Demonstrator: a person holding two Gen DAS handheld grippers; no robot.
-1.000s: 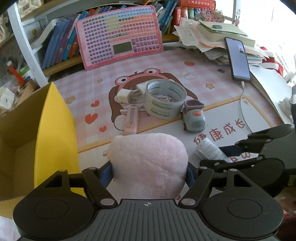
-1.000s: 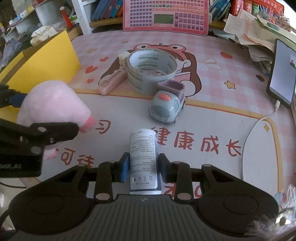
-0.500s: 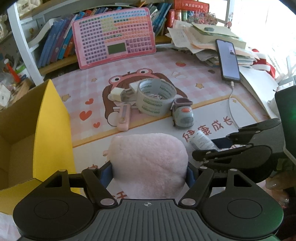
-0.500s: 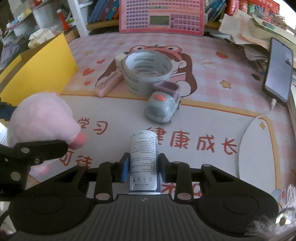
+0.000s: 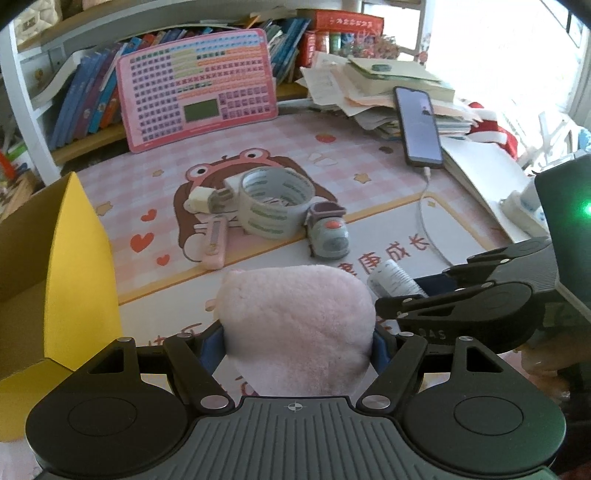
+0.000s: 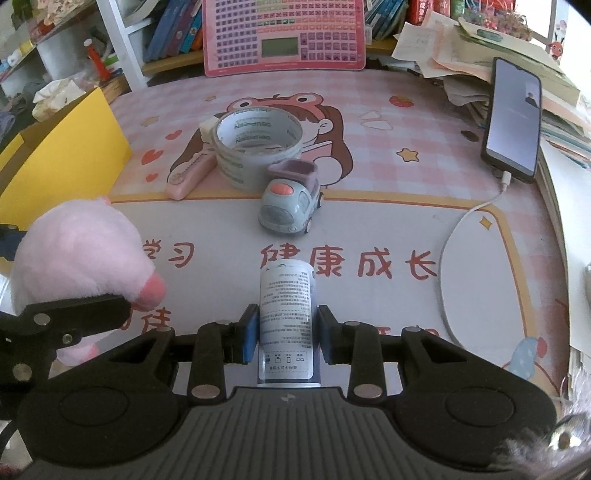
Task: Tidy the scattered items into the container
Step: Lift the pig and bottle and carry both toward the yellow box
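Grippers are both loaded above the near edge of the desk mat [image 6: 461, 229]. The left gripper [image 5: 299, 341] has its two blue pads pressed into the sides of a pink plush toy [image 5: 295, 321], which bulges between them; in the right wrist view the same toy shows at the left with a darker pink snout pointing toward the middle of the mat. The right gripper [image 6: 286, 332] is clamped on a small white bottle [image 6: 286, 317] with fine printed text, held lengthwise along the fingers with its far end pointing toward the middle of the mat.

A cardboard box [image 5: 70, 266] with yellow flaps stands open at the left edge of the mat, just beside the plush toy. Still lying on the mat, near its centre, are a roll of tape [image 5: 275, 206] resting flat, a pink utility knife [image 5: 214, 242] just to its left, a small white block [image 5: 199, 197] behind the knife and touching the roll, and a grey toy truck [image 6: 290, 201] just in front of the roll on its right side.

At the far edge a pink keyboard toy [image 6: 284, 35] leans against the books. A phone [image 6: 513, 118] with its cable plugged in rests on papers at the right edge.
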